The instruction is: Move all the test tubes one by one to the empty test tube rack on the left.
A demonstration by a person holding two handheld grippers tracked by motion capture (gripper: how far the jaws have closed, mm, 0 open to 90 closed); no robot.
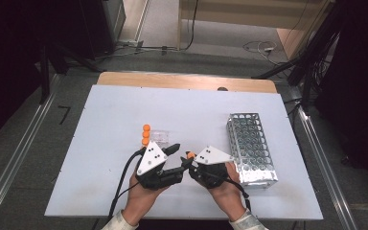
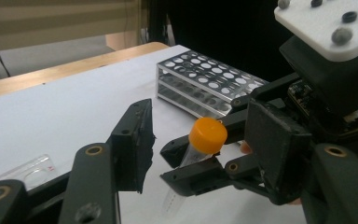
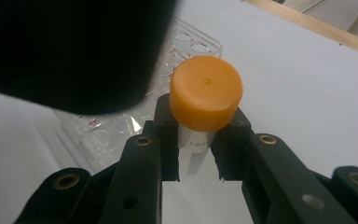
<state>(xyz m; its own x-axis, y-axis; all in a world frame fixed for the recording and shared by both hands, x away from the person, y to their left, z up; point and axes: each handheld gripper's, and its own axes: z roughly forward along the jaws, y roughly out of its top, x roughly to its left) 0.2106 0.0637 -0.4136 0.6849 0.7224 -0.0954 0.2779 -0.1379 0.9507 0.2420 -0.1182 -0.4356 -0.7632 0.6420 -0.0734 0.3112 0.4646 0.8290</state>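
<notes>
Lying on the white table [image 1: 115, 115]: a metal tube rack [image 1: 251, 146] at the right, a clear plastic rack [image 1: 160, 137] near the middle, holding orange-capped tubes [image 1: 145, 134].

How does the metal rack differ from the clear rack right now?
The metal rack is large, shiny and empty; the clear rack is small, see-through plastic, with orange-capped tubes standing along its edge. The metal rack sits beside the right tool, the clear rack beyond the left tool. Both rest on the white table.
</notes>
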